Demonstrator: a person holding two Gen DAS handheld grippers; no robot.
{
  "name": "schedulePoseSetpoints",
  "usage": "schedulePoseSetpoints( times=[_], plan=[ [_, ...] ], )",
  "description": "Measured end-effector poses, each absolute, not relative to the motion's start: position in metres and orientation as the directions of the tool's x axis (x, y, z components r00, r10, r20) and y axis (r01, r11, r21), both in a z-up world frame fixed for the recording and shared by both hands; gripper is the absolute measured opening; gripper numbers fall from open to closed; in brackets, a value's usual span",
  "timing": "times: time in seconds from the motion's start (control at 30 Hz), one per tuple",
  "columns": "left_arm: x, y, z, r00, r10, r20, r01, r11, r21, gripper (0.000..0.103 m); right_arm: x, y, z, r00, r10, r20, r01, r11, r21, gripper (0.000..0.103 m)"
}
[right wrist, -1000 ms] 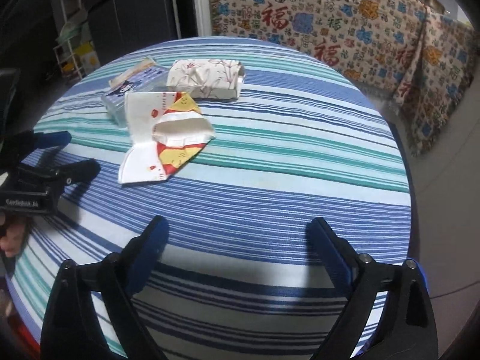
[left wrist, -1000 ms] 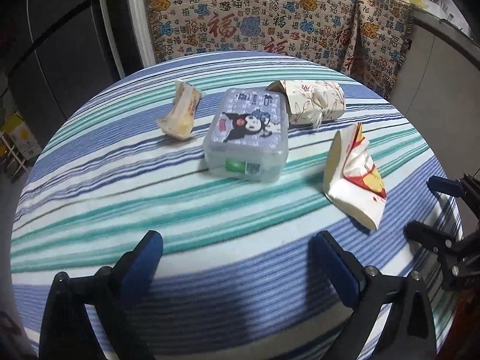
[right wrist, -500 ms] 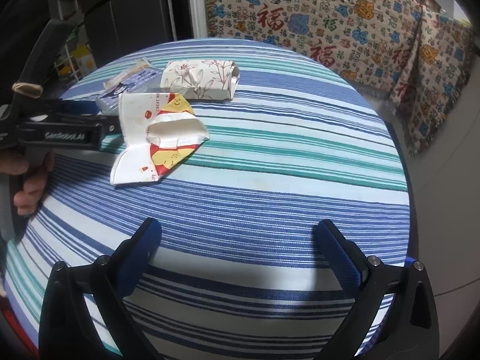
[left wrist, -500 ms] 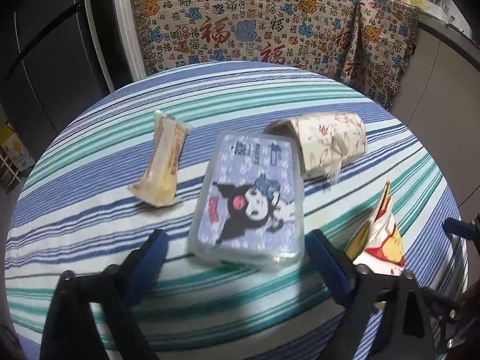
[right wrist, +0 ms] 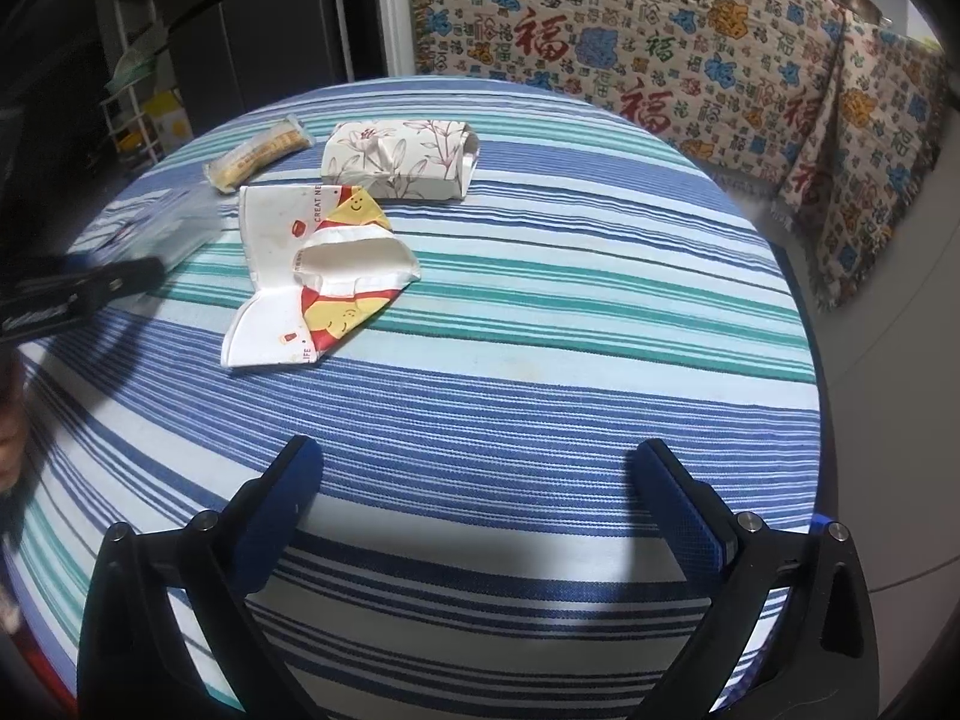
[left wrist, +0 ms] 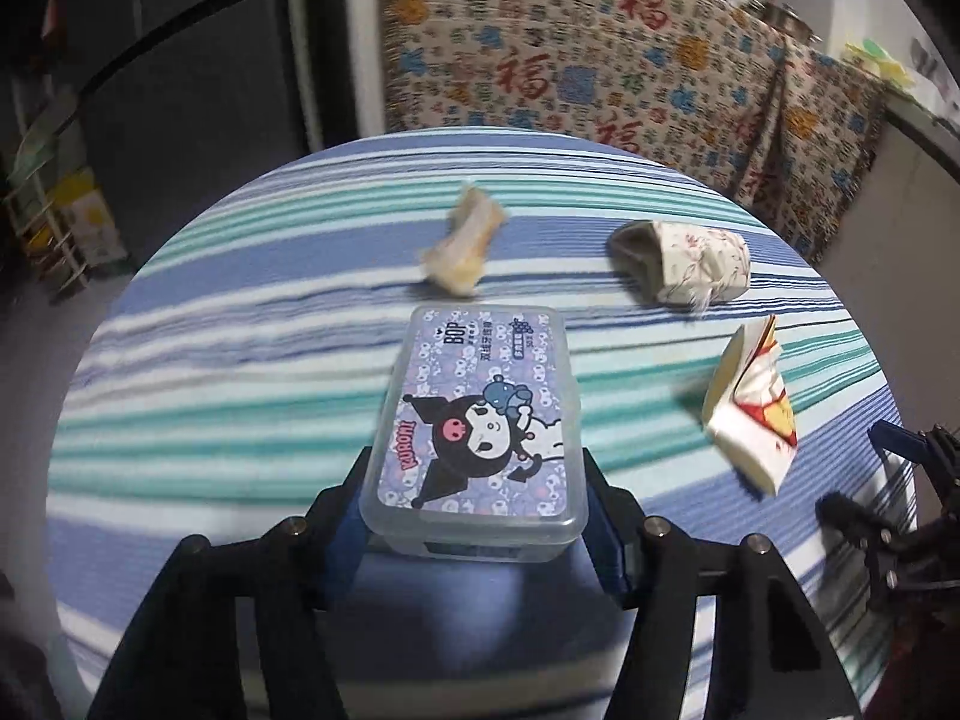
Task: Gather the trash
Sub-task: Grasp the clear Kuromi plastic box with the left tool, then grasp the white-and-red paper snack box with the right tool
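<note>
My left gripper [left wrist: 477, 516] is shut on a clear plastic box with a purple cartoon lid [left wrist: 480, 420] and holds it above the striped round table [left wrist: 240, 396]. It shows blurred at the left of the right wrist view [right wrist: 156, 228]. On the table lie a crushed white, red and yellow paper cup [left wrist: 750, 414] [right wrist: 318, 276], a floral tissue pack [left wrist: 690, 264] [right wrist: 402, 159] and a yellowish snack wrapper [left wrist: 465, 240] [right wrist: 258, 153]. My right gripper [right wrist: 480, 498] is open and empty over the table's near right part, and it shows at the right edge of the left wrist view [left wrist: 888, 480].
A patterned cloth with red characters [right wrist: 690, 42] hangs behind the table. A dark cabinet [left wrist: 180, 90] and a wire rack [left wrist: 54, 222] stand at the back left. The table edge drops off at the right [right wrist: 816, 372].
My left gripper has closed on the plastic box and lifted it off the table. The right gripper has held about still.
</note>
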State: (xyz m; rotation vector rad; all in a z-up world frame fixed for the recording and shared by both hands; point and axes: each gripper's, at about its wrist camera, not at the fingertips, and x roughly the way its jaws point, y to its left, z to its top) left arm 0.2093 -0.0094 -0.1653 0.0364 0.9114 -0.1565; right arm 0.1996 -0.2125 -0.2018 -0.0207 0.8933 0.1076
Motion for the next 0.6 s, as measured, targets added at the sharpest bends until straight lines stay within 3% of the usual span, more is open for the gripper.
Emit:
schedulePoseSetpoints(
  times=[0.2,0.47,0.6],
  plan=[
    [0.188,0.001,-0.174,0.595,-0.084,-0.799,0.11,0.994,-0.022,0.063,0.199,-0.213,-0.202,0.622,0.085,-0.778,-0.102,0.994,0.027,0.102],
    [0.195,0.001,-0.179,0.59,-0.061,-0.805,0.132,0.991,0.022,0.089,0.199,-0.214,-0.202,0.622,0.086,-0.778,-0.104,0.994,0.027,0.103],
    [0.197,0.004,-0.18,0.595,-0.064,-0.801,0.134,0.991,0.02,0.093,0.199,-0.215,-0.202,0.62,0.089,-0.779,-0.106,0.994,0.029,0.103]
  ],
)
